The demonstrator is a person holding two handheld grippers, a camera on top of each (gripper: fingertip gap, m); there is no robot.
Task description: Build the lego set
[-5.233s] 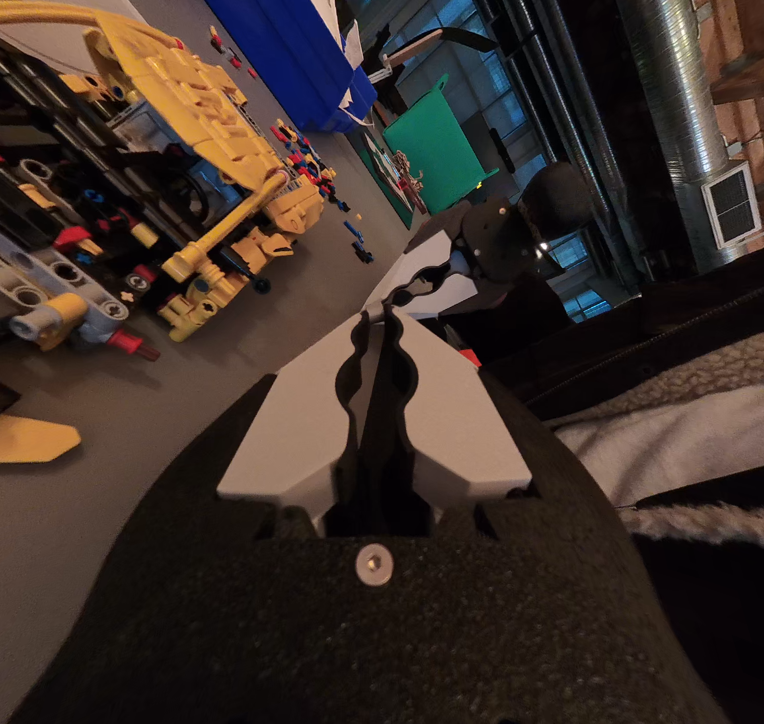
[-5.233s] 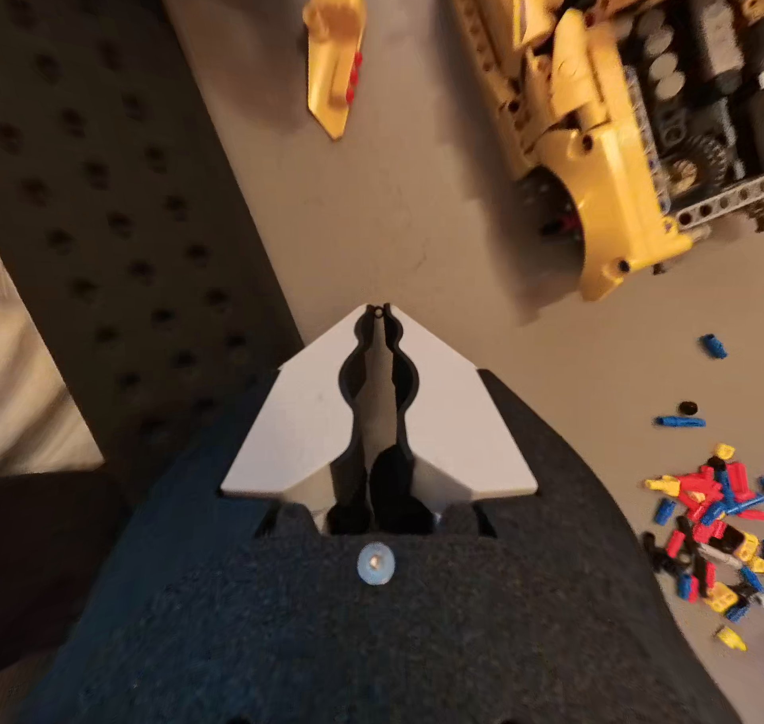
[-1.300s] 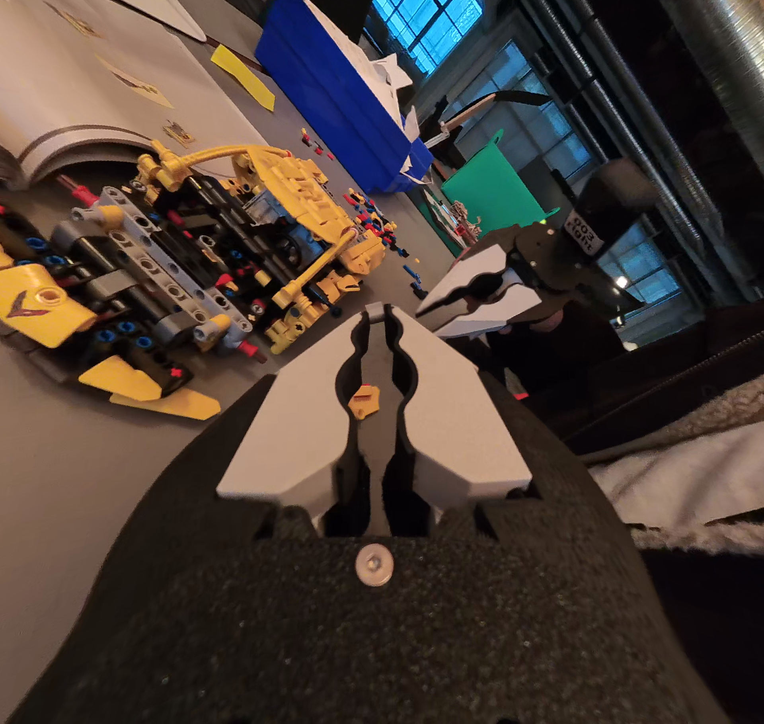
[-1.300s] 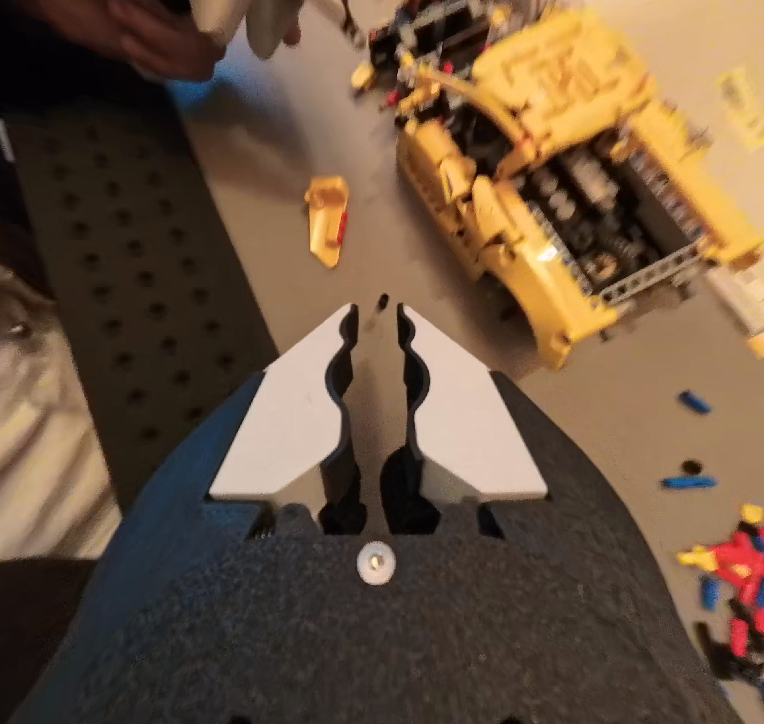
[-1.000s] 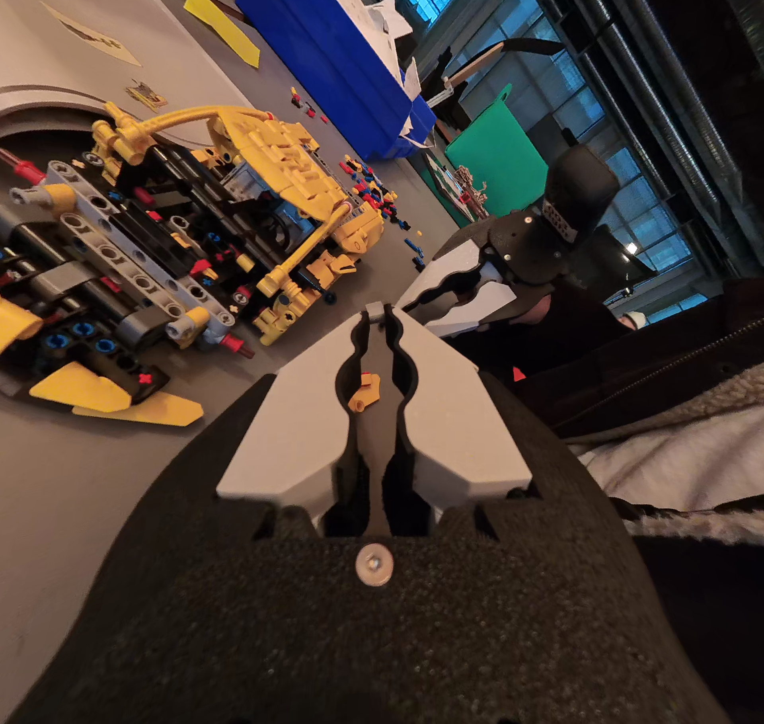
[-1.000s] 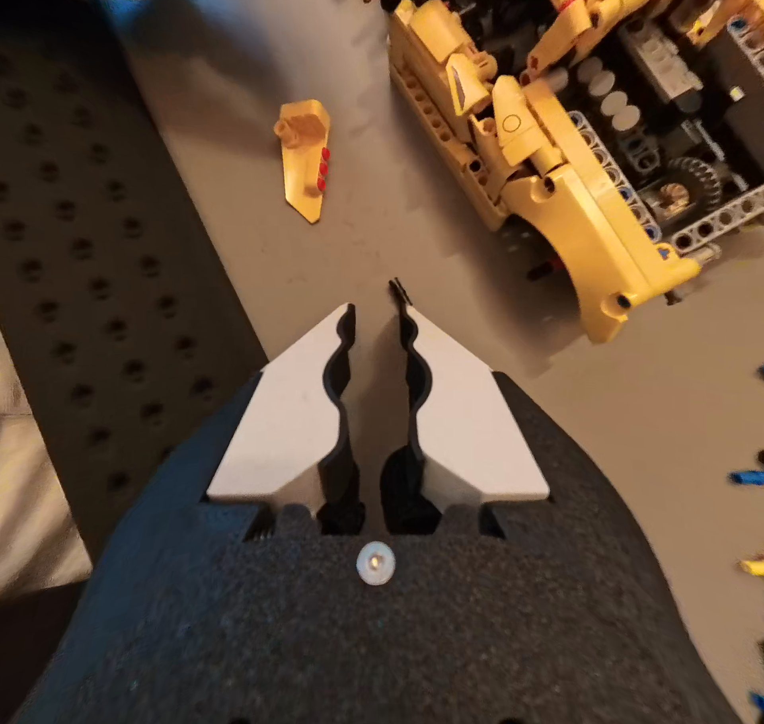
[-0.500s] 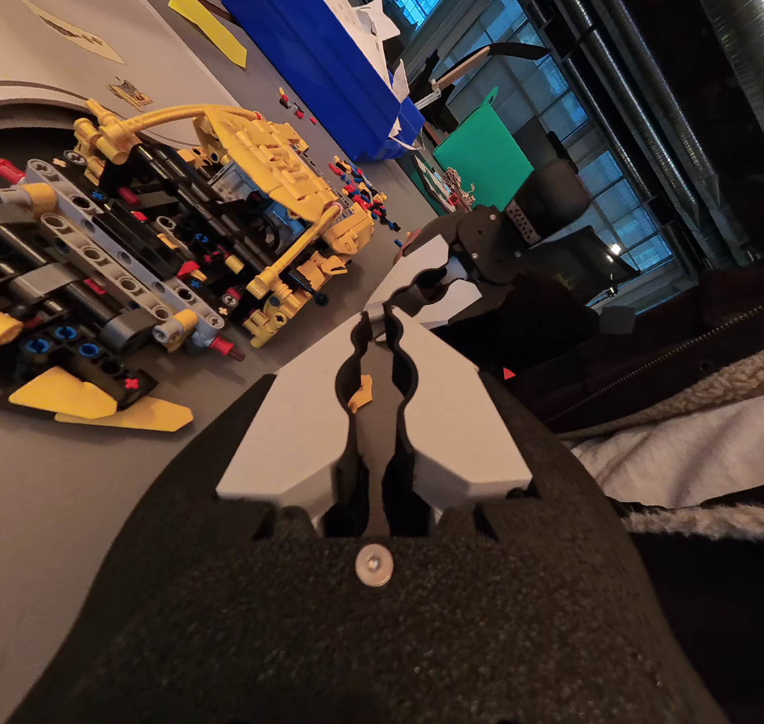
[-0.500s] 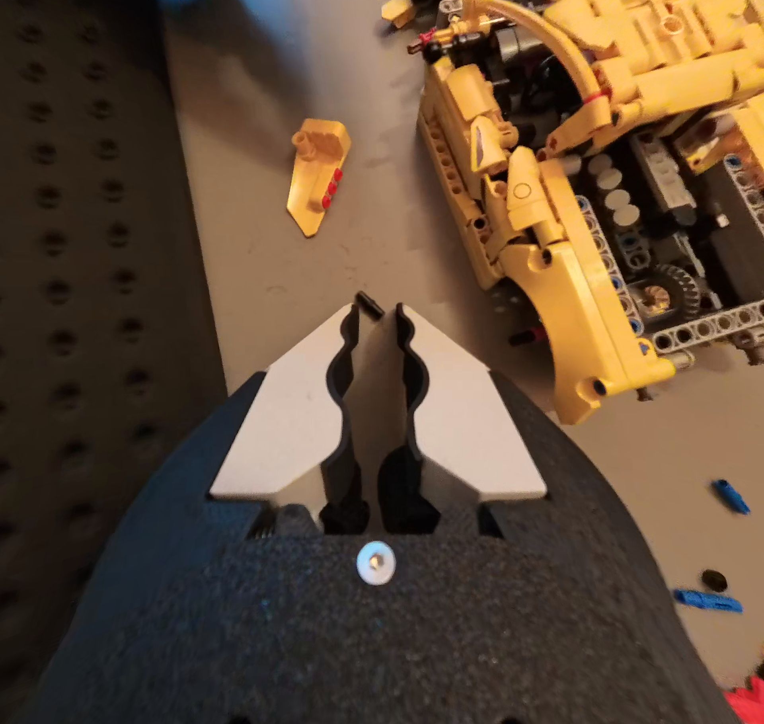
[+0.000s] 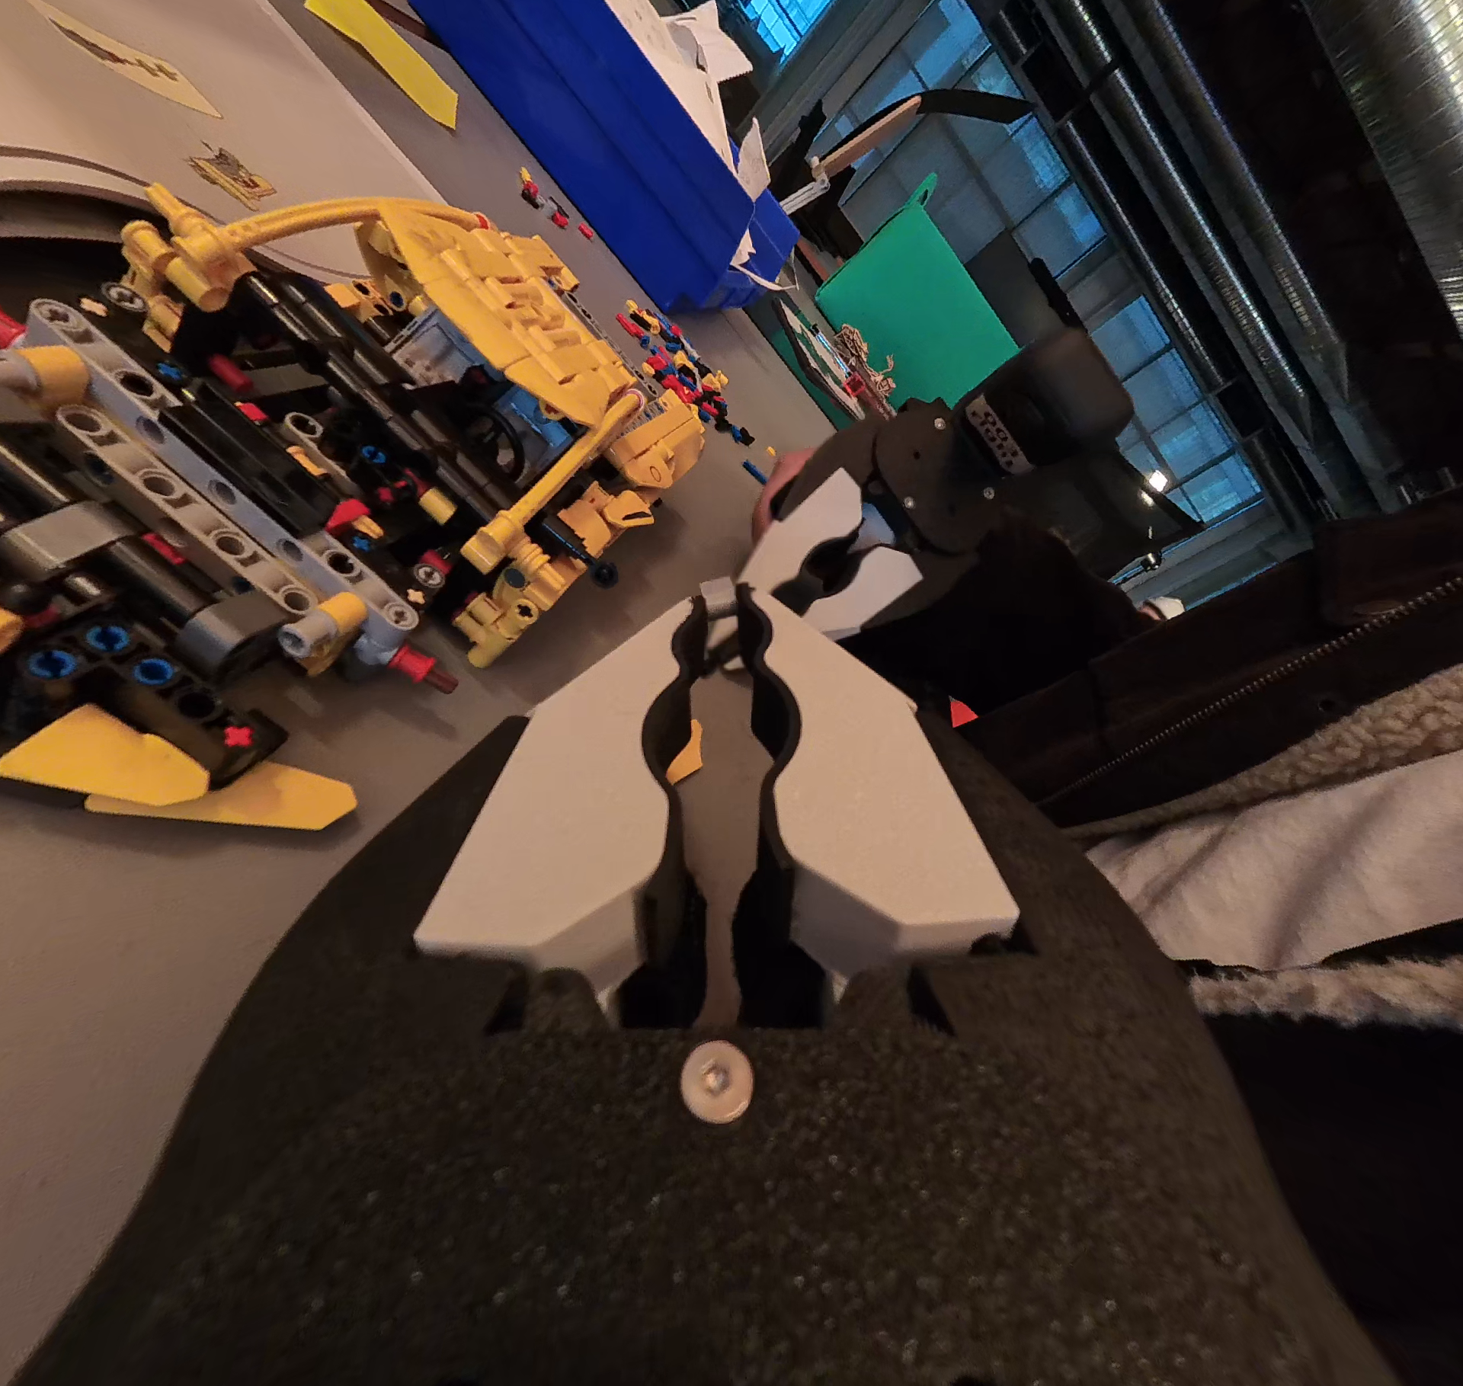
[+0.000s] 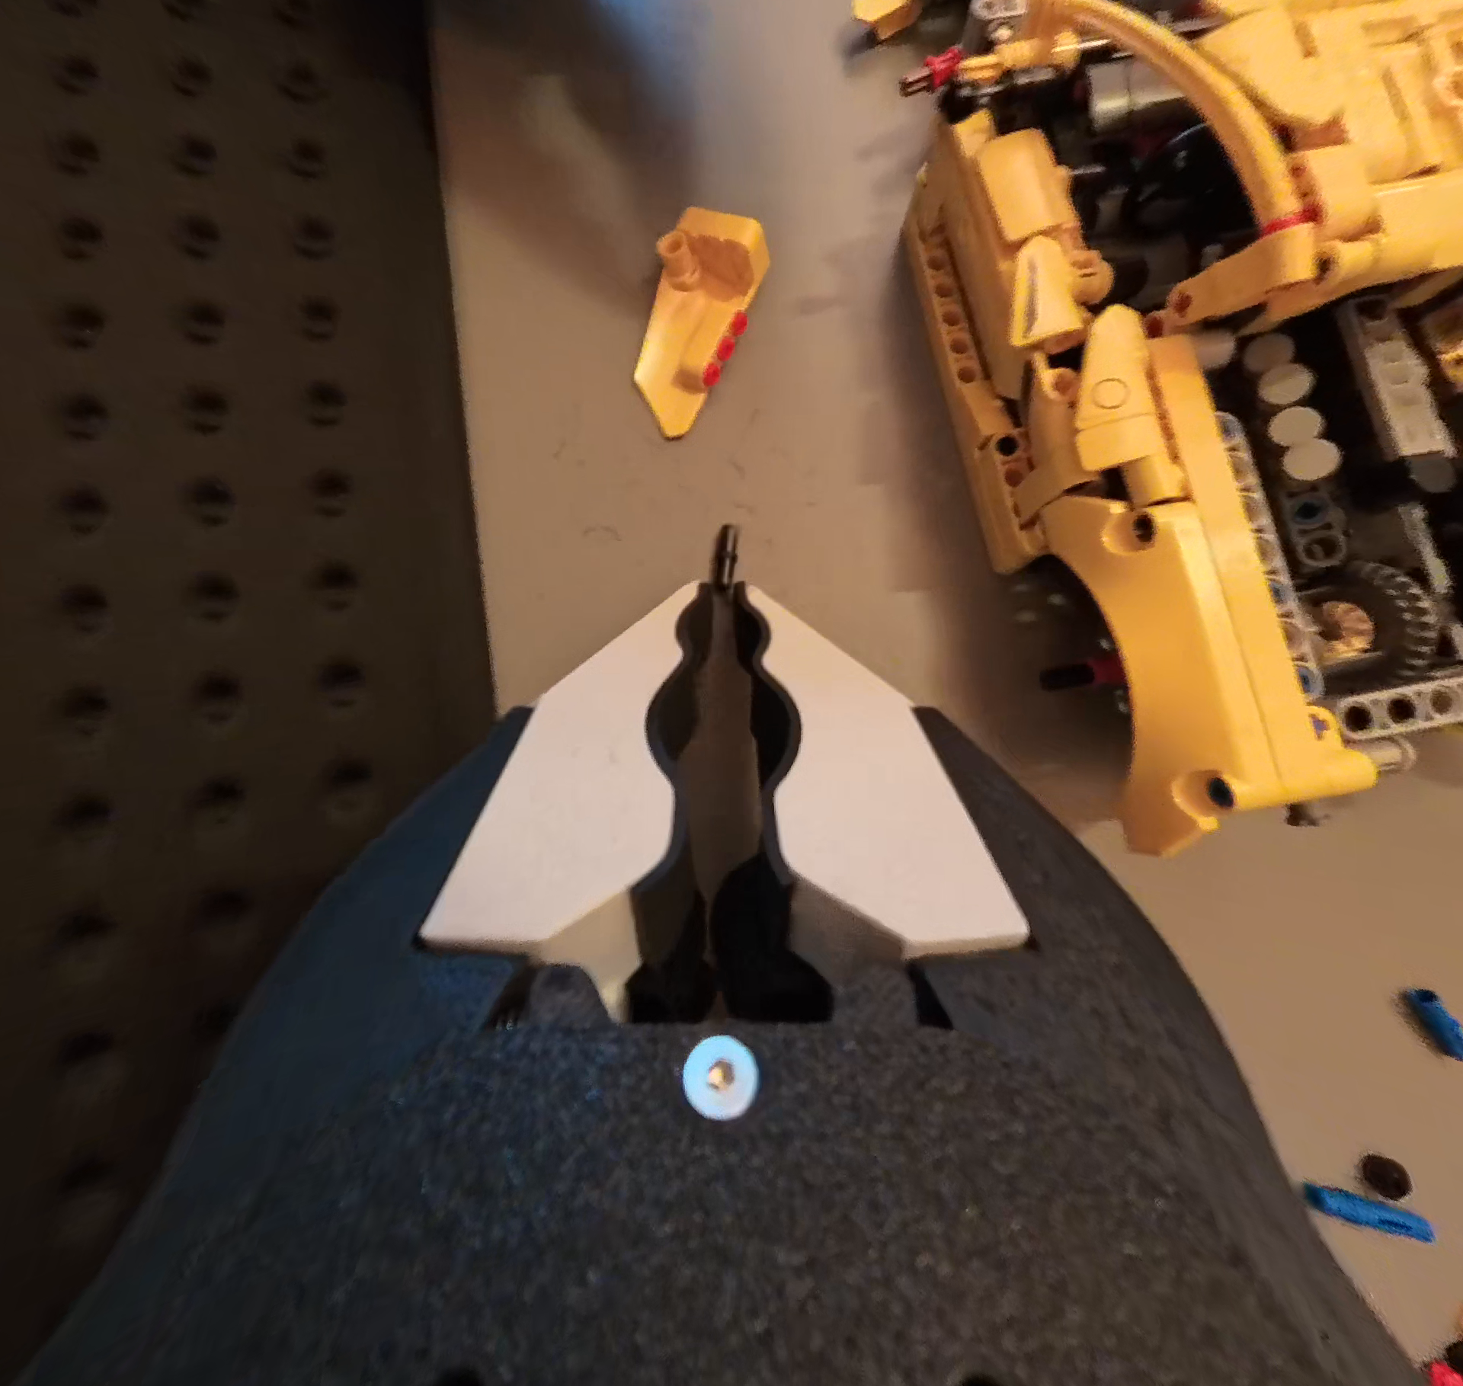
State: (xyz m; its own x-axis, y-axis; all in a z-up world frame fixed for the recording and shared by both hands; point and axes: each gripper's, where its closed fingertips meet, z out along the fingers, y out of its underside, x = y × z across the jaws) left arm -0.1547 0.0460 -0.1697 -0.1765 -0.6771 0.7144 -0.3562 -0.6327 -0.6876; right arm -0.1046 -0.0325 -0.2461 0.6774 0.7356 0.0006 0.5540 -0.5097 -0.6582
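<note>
right gripper (image 10: pixel 722 586) closed on black pin (image 10: pixel 724 548), long axis pointing straight ahead past tips | left gripper (image 9: pixel 720 605) pinching small grey piece (image 9: pixel 719 594) | yellow car model (image 10: pixel 1187 414) on surface (image 10: pixel 602 129), ahead-right of pin | judged: pin goes into grey piece

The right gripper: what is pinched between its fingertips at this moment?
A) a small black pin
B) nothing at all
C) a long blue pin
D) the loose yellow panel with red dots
A. In the right wrist view, the right gripper has its jaws closed on a small black pin that pokes out past the tips, while the loose yellow panel lies apart on the table.
</note>
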